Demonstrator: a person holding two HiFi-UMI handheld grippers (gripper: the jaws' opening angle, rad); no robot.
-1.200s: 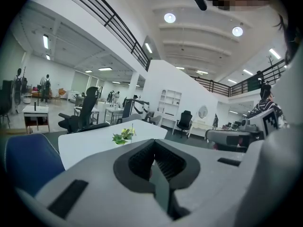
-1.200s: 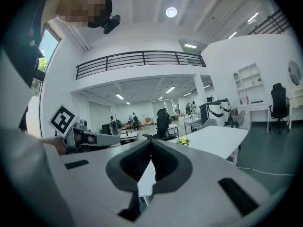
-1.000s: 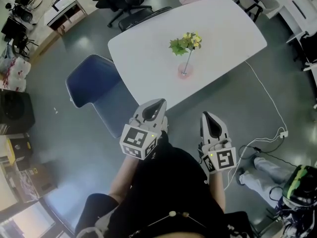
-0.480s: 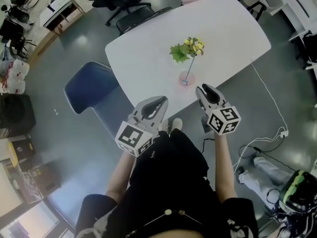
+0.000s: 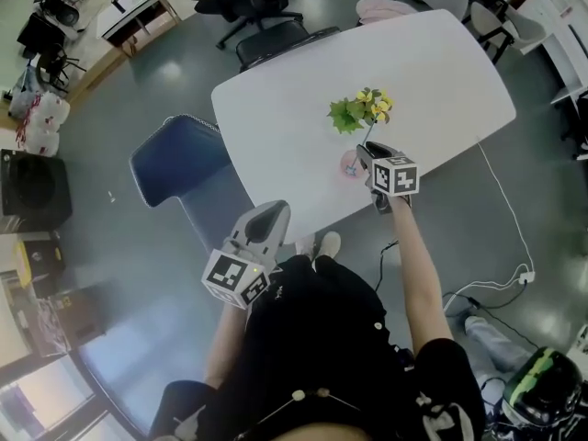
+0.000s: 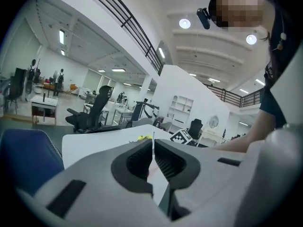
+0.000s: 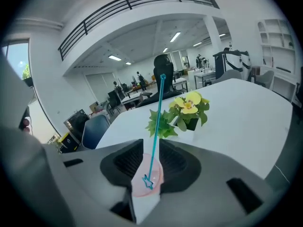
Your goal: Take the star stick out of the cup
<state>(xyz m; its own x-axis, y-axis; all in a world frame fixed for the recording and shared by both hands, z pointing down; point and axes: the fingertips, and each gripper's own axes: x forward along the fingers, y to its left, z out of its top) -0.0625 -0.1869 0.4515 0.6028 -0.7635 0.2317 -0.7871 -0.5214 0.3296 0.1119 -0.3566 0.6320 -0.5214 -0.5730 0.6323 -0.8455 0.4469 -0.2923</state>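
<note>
The left gripper [image 6: 152, 148] hangs closest to the person, short of the near edge of the table [image 5: 441, 72]. Its jaws are together on nothing, and it is well apart from the work. The right gripper [image 7: 150, 150] is out over the table, far closer to the job. Its jaws are opening, with the pink cup [image 7: 147, 179] and star stick [image 7: 156, 122] in the gap and neither pad pressing. The star end sits low in the cup, and the shaft rises steeply, leaning away toward the potted plant [image 7: 187, 109] just beyond.

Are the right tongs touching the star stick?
Apart. The right gripper view shows the right tongs opening, the star stick standing between them with pink cup visible on both sides.
</note>
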